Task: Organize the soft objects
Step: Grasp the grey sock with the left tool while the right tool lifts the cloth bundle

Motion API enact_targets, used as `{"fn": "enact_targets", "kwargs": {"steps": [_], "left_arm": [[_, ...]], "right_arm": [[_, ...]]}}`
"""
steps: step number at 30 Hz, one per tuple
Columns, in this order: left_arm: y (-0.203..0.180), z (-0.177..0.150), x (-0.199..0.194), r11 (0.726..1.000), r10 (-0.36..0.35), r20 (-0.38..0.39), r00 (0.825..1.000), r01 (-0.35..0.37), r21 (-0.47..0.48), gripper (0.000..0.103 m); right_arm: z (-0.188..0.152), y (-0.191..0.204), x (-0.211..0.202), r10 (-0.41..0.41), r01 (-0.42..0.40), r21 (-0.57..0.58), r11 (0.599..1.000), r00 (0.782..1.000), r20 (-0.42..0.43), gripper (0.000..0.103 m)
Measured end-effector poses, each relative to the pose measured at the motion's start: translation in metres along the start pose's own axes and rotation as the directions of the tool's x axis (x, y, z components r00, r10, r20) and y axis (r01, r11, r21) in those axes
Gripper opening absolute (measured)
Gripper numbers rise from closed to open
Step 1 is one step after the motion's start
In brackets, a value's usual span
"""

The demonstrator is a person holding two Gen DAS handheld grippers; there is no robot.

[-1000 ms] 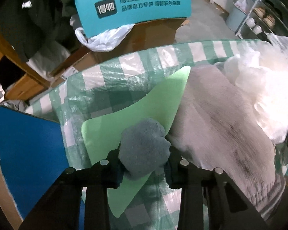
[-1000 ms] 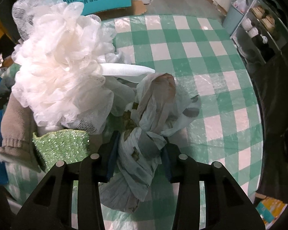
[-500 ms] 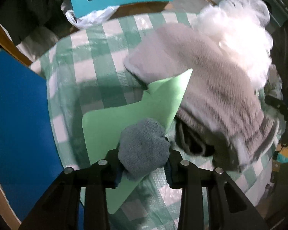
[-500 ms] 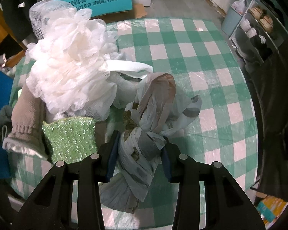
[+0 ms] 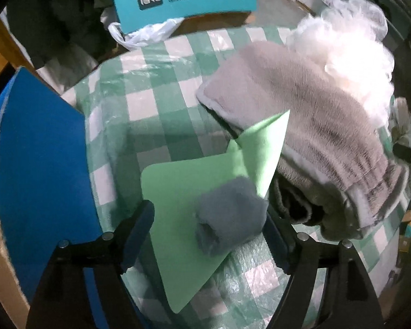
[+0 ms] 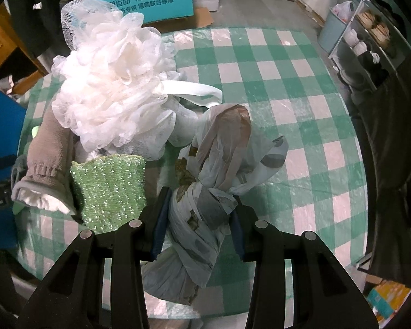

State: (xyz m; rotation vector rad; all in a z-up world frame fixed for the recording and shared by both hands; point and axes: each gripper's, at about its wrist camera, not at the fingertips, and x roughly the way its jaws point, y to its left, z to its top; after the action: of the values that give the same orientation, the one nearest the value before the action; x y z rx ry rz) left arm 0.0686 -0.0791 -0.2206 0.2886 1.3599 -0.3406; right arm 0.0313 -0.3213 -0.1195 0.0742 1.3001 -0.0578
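From the left wrist view, the left gripper (image 5: 208,224) has its jaws spread wide — a grey-blue rolled cloth (image 5: 230,213) lies loose between them on a pale green sheet (image 5: 200,192), over the green-checked tabletop (image 5: 161,115). Just right of it lies a grey knit sock (image 5: 309,115), touching a white mesh pouf (image 6: 109,93). A sparkly green sponge (image 6: 109,189) sits below the pouf. The right gripper (image 6: 198,216) pinches a knotted patterned plastic bag (image 6: 202,200) — its jaws press in on both sides.

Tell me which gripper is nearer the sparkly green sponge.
Right. The right gripper, shut on the knotted cloth bundle, sits just beside the sponge; the left gripper is across the grey sock.
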Motion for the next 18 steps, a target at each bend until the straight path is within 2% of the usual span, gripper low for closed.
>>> {"fn": "enact_targets", "kwargs": {"steps": [4, 6, 8, 11, 18], "left_arm": [[-0.001, 0.001, 0.012, 1.0, 0.0, -0.018, 1.0, 0.001, 0.015, 0.078], [-0.001, 0.003, 0.012, 1.0, -0.017, -0.002, 1.0, 0.017, 0.018, 0.068], [0.002, 0.006, 0.014, 0.998, -0.068, -0.012, 0.998, 0.068, 0.011, 0.048], [0.002, 0.009, 0.013, 0.997, -0.079, -0.004, 0.997, 0.079, 0.015, 0.032], [-0.001, 0.001, -0.01, 0.997, -0.052, 0.019, 0.998, 0.051, 0.049, 0.027]], "right_arm": [[0.001, -0.002, -0.003, 0.003, -0.003, 0.002, 1.0, 1.0, 0.002, 0.039], [0.0, -0.002, -0.004, 0.001, -0.001, 0.001, 1.0, 1.0, 0.002, 0.039], [0.001, -0.002, -0.006, -0.003, 0.003, 0.0, 1.0, 1.0, 0.002, 0.039], [0.002, -0.002, -0.009, -0.003, 0.003, -0.004, 1.0, 1.0, 0.008, 0.039], [0.003, 0.003, -0.018, -0.007, 0.008, -0.015, 1.0, 1.0, 0.031, 0.039]]}}
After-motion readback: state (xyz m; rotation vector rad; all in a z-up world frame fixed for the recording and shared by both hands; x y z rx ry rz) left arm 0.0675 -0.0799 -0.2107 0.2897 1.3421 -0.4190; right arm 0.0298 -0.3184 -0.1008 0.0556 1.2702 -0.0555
